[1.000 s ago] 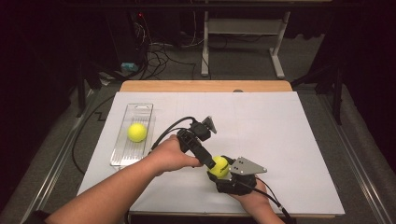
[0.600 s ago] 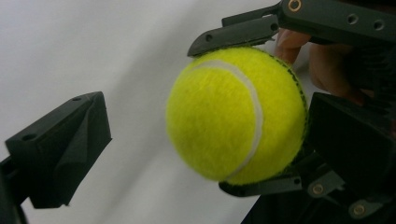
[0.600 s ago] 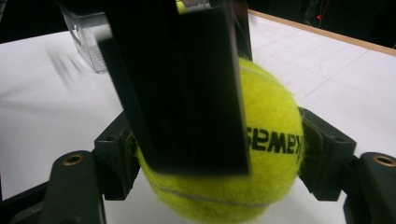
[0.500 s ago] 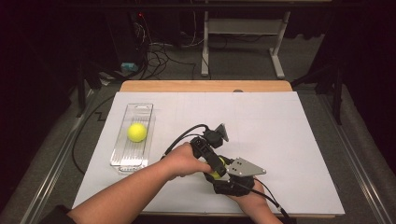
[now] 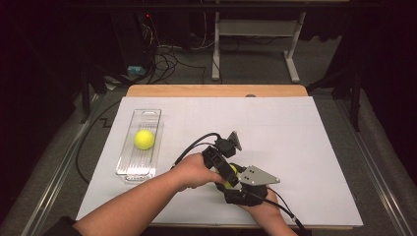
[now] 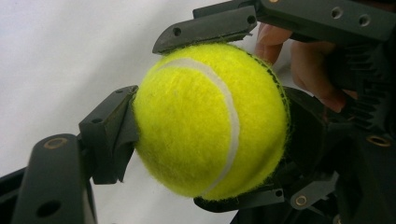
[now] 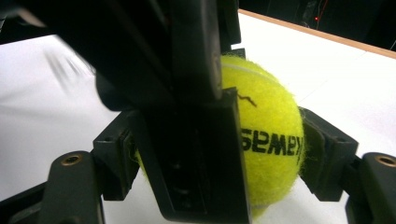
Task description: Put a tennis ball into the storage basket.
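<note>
You have one tennis ball (image 6: 210, 121) pinched by both tools at once, low over the white worktop (image 5: 305, 142) near your side of it. Your right gripper (image 7: 219, 154) has its jaws pressed on the two sides of the ball, so the ball cannot roll off. Your left gripper (image 6: 205, 121) has just been closing its jaws, and in the left gripper view they now squeeze the same ball from another way, crossing the right one's jaws. That cross hold makes sense for a pass: two grips need their own free spots on the fuzz, so one comes in from the side and one from above.

In the high view your left hand (image 5: 194, 171) reaches over in front of your right hand (image 5: 263, 209), and the ball is mostly covered there, so I think it hangs just off the worktop, but I can't be sure.

A second tennis ball (image 5: 144, 139) already sits in the clear tray (image 5: 129, 169) off to your left, well apart from your hands. My guess is that the held ball goes there too, and your left gripper is the one nearer the tray.
</note>
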Available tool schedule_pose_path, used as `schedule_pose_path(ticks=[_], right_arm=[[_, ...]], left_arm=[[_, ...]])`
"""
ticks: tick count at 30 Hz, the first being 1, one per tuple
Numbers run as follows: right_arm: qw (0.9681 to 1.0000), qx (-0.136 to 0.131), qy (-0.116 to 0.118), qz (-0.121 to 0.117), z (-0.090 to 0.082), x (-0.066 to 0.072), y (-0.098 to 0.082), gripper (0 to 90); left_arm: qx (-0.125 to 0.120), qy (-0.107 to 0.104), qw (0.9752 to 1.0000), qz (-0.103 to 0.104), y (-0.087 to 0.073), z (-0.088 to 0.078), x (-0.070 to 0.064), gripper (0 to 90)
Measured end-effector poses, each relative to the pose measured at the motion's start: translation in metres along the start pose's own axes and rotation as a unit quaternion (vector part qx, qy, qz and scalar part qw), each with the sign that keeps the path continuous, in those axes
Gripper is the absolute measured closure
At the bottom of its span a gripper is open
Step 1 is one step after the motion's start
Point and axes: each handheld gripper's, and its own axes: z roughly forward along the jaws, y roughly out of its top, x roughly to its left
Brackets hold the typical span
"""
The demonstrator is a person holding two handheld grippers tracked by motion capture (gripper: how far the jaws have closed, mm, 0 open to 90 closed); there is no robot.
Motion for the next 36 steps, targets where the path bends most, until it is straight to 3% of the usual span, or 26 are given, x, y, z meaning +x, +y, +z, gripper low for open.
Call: schedule_pose_path(ticks=[2, 6, 9, 16, 24, 36], right_arm=[[1.0000, -0.006, -0.001, -0.002, 0.000, 0.000, 0.000, 24.0], [1.0000, 0.003, -0.001, 0.007, 0.002, -0.001, 0.000, 6.3], [0.9999, 0.008, -0.006, 0.005, 0.003, -0.004, -0.002, 0.0], [0.9997, 0.009, -0.021, 0.006, -0.002, -0.010, -0.006, 0.0], [0.9986, 0.014, -0.048, 0.016, -0.014, -0.032, -0.015, 0.0], [0.9923, 0.022, -0.112, 0.047, -0.046, -0.075, -0.035, 0.0]], left_arm=[[-0.001, 0.003, 1.0000, 0.001, 0.000, -0.002, -0.001, 26.4], [-0.005, 0.012, 0.9999, -0.005, -0.001, -0.005, 0.002, 26.4], [-0.006, 0.021, 0.9997, -0.011, -0.003, -0.009, 0.006, 26.4], [-0.008, 0.040, 0.9988, -0.025, -0.008, -0.016, 0.017, 26.3], [-0.011, 0.065, 0.9966, -0.049, -0.017, -0.028, 0.034, 26.4], [-0.021, 0.102, 0.9898, -0.096, -0.043, -0.065, 0.069, 26.3]])
